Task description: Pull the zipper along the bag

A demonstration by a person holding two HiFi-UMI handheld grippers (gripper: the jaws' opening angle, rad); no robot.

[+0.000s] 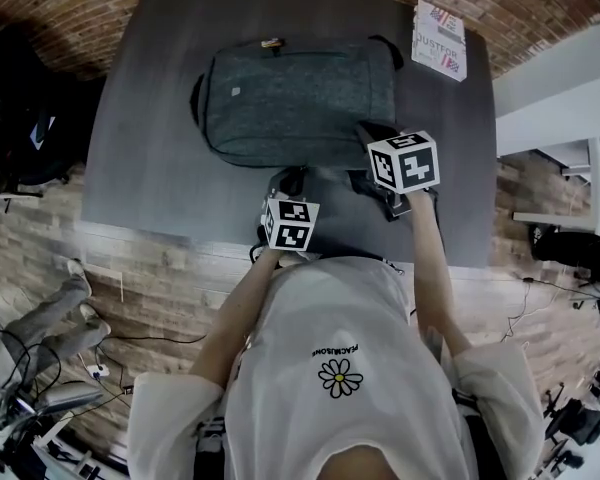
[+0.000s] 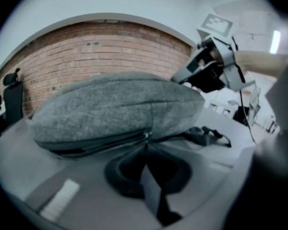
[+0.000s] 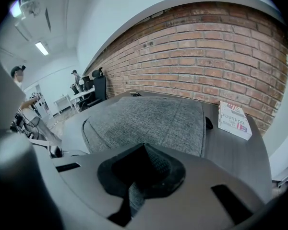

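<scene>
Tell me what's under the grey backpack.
The backpack lies flat on the dark table, so only tabletop shows around it. A black strap lies on the table at its near edge. Anything beneath the bag itself is covered.

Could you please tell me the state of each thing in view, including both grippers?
bag: lying flat on the table, zipper edge facing the person.
zipper: apparently partly open, with a dark gap left of the pull.
zipper pull: pinched at the jaw tips.
left gripper: shut on the zipper pull.
right gripper: shut on the bag's grey fabric.
box: closed, lying flat at the far corner.
</scene>
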